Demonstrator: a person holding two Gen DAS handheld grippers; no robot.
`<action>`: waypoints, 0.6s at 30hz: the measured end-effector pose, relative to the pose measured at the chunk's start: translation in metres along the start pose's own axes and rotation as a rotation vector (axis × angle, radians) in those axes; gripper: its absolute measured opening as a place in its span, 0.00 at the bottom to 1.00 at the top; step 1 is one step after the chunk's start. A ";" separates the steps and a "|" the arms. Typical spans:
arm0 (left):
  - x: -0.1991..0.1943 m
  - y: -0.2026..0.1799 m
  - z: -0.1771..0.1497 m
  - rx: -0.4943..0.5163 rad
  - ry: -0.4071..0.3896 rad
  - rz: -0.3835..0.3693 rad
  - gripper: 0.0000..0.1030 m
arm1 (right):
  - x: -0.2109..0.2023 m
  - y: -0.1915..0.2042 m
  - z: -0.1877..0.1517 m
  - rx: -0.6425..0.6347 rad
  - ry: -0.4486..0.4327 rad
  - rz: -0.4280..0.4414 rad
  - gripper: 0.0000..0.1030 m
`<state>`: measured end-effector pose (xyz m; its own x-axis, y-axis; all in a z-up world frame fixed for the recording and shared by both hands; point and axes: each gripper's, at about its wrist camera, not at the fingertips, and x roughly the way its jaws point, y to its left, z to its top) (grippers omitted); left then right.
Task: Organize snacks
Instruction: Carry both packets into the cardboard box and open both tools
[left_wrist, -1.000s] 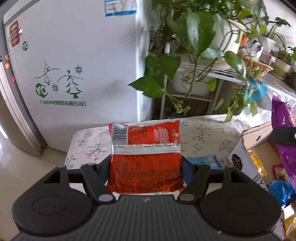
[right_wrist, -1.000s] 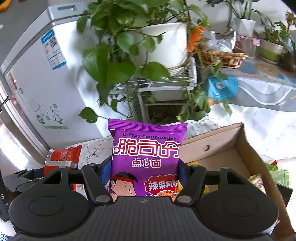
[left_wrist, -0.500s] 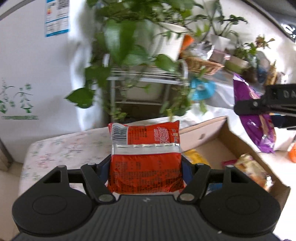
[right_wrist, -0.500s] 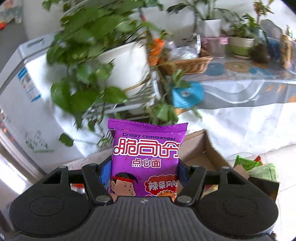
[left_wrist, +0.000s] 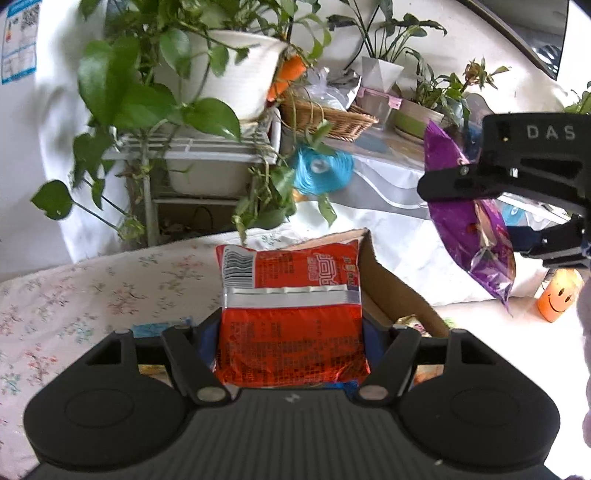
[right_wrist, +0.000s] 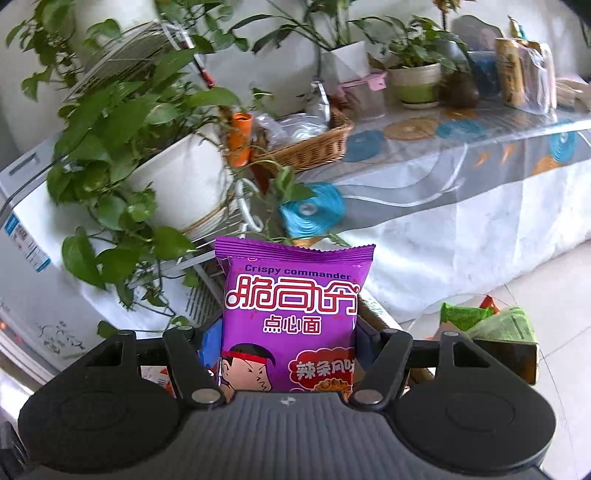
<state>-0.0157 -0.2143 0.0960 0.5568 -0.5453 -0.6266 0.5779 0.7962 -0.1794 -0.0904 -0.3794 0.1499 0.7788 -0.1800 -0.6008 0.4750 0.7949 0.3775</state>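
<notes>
My left gripper (left_wrist: 291, 332) is shut on a red snack packet (left_wrist: 291, 314), held upright with its barcode side toward the camera. Behind the packet lies an open cardboard box (left_wrist: 399, 288) with several snacks inside, on a floral tablecloth (left_wrist: 92, 288). My right gripper (right_wrist: 291, 332) is shut on a purple "Crispy commander" snack packet (right_wrist: 291, 317). In the left wrist view that right gripper (left_wrist: 480, 206) hangs at the upper right with the purple packet (left_wrist: 469, 225) clamped between its fingers, above and to the right of the box.
A white plant stand with a large potted vine (left_wrist: 207, 92) stands behind the table. A long table with a wicker basket (right_wrist: 310, 147) and flower pots runs to the right. Green snack packets (right_wrist: 491, 321) lie on a round glass top at lower right. An orange smiley cup (left_wrist: 557, 295) stands right.
Both wrist views have swung to the right, away from the white fridge toward the plants and long table. The right gripper with its purple packet has come larger into the left wrist view. Both grips are unchanged.
</notes>
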 end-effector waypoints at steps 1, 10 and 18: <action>0.003 -0.002 0.000 -0.006 0.004 -0.002 0.69 | 0.000 -0.002 0.000 0.009 0.002 -0.007 0.71; 0.028 -0.019 0.004 -0.003 0.064 0.001 0.73 | 0.008 -0.011 0.000 0.086 0.021 -0.046 0.72; 0.022 -0.018 0.008 -0.011 0.050 0.010 0.81 | 0.006 -0.014 0.001 0.120 -0.012 -0.070 0.87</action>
<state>-0.0095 -0.2429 0.0913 0.5319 -0.5234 -0.6657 0.5652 0.8048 -0.1811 -0.0918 -0.3921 0.1413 0.7467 -0.2401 -0.6204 0.5734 0.7051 0.4173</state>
